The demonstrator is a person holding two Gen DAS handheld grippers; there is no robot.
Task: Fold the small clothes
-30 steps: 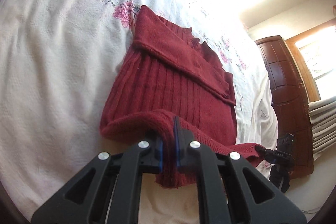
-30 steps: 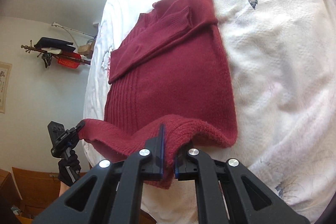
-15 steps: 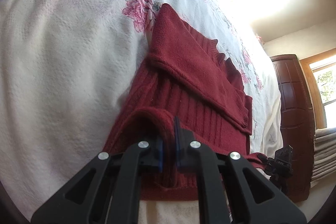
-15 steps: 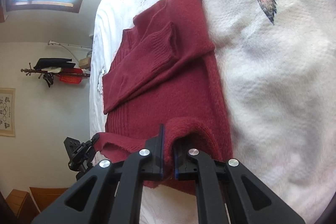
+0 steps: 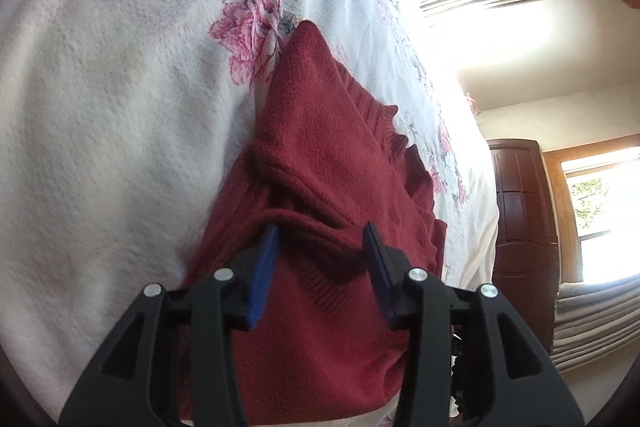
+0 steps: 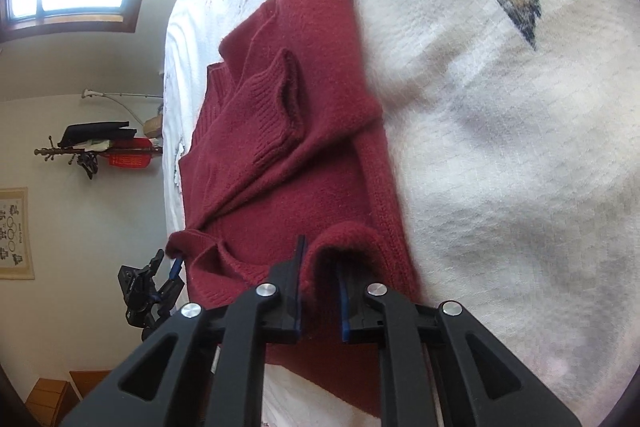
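Observation:
A dark red knit sweater [image 5: 320, 147] [image 6: 304, 163] lies on the white floral bedspread [image 5: 100, 87] [image 6: 500, 147], its sleeves folded across the chest and its bottom hem doubled up over the body. My left gripper [image 5: 320, 231] stands open over the folded hem, its blue pads [image 5: 264, 267] wide apart and holding nothing. My right gripper [image 6: 320, 255] is slightly open. A loop of the hem still rises between its fingers, with a dark gap beside the right pad [image 6: 343, 291]. In the right wrist view the left gripper [image 6: 160, 279] shows at the sweater's left corner.
The bed edge runs just below the sweater in both views. A dark wooden cabinet [image 5: 524, 227] and windows stand beyond the bed. A coat rack [image 6: 96, 147] with dark items hangs on the wall at left.
Both grippers carried the hem forward over the sweater's body, folding it up. The left gripper then opened wide and let go; the right gripper's fingers have parted a little.

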